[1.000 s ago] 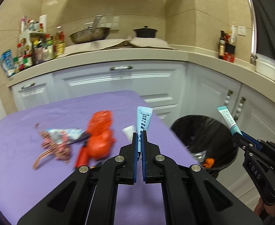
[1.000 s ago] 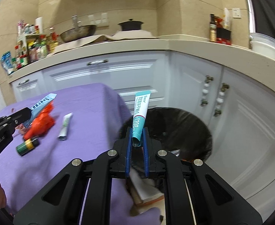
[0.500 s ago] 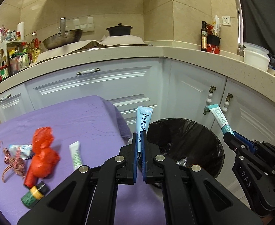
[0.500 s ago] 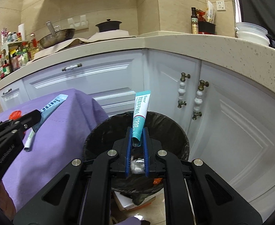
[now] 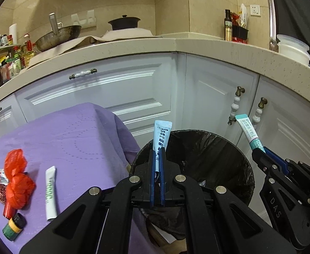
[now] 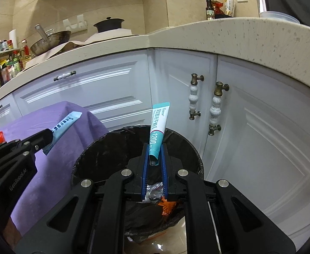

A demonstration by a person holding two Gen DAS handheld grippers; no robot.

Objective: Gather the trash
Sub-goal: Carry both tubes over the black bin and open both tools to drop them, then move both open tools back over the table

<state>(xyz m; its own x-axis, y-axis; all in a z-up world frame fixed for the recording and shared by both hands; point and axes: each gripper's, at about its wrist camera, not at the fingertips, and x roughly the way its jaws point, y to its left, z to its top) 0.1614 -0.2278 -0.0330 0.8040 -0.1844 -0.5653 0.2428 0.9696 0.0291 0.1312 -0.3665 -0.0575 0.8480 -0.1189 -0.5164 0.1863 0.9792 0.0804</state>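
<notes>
Bin (image 6: 116, 148) contents half-hidden | left tongs (image 5: 157, 163) pinch blue tube (image 5: 161, 136) | right tongs (image 6: 154, 158) clamp teal tube (image 6: 158, 131)

You see a crinkly glossy black plastic bin liner (image 6: 104, 148) at six o'clock, soft matt purple tablecloth (image 5: 66, 135) at nine, speckled stone countertop (image 6: 250, 36) at one.

Both fisheye views sharp, no motion blur. Even warm indoor light from above, dim-ish. Heavy barrel distortion + dark vignette at corners. Bin (image 6: 137, 167) interior past the fingertips underexposed. Mild glare on floor (image 6: 155, 243) below fingers.
</notes>
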